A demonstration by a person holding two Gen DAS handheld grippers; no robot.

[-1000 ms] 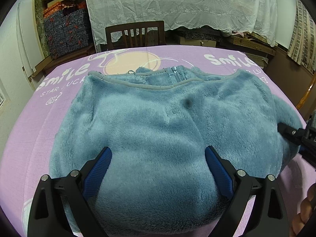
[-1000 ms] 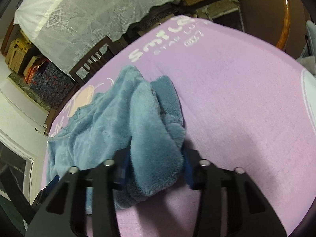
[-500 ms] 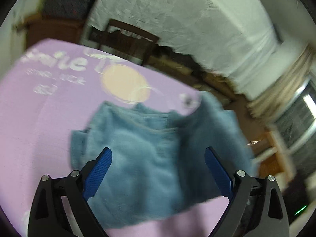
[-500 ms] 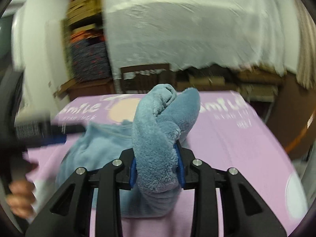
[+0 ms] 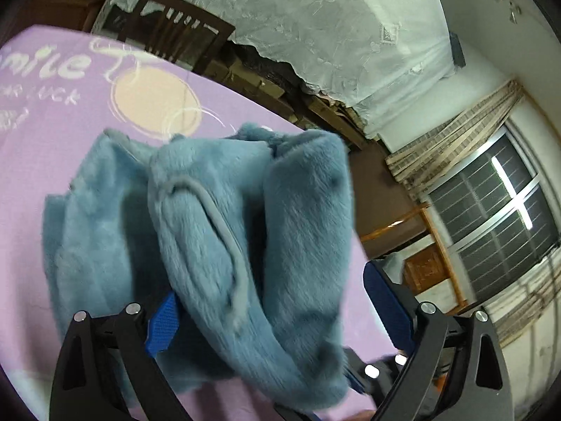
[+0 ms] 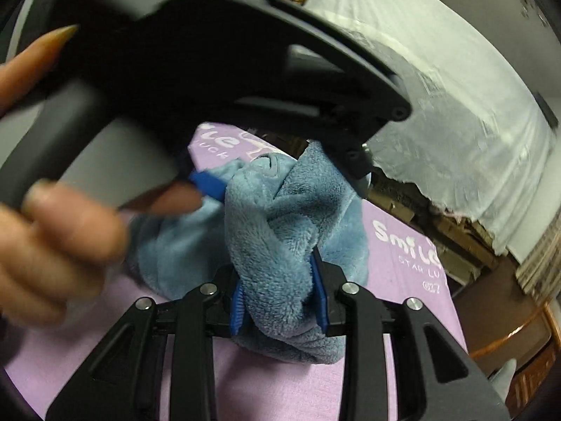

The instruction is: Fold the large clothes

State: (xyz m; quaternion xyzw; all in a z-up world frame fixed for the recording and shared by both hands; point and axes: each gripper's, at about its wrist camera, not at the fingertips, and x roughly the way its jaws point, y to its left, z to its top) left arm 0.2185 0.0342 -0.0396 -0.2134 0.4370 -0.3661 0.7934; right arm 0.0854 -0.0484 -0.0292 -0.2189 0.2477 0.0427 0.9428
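Garment: we work on a blue fleece garment (image 5: 245, 245), bunched into thick rolls on the purple tablecloth (image 5: 52, 140); its far end lies toward the table's far edge, near the pale circle print.
Right gripper (image 6: 278, 301): we hold it at a narrow opening, clamped on a thick fold of the fleece; the blue pads press the fabric from both sides.
Left gripper (image 5: 270, 308): its jaws stand wide and have just been closing a little. A roll of fleece lies between them; it hides part of the left-hand pad, the other pad stands clear, so we read no grip.
Key relation: the lifted roll runs lengthwise from our grippers toward the far edge, and the held end is the near end.
Nearer hand: the right gripper already has the fabric. In the right wrist view the left gripper's body and the hand (image 6: 52, 217) holding it cross just above the clamped fold.
Next move, as we judge it: carry the held fold across the garment body.
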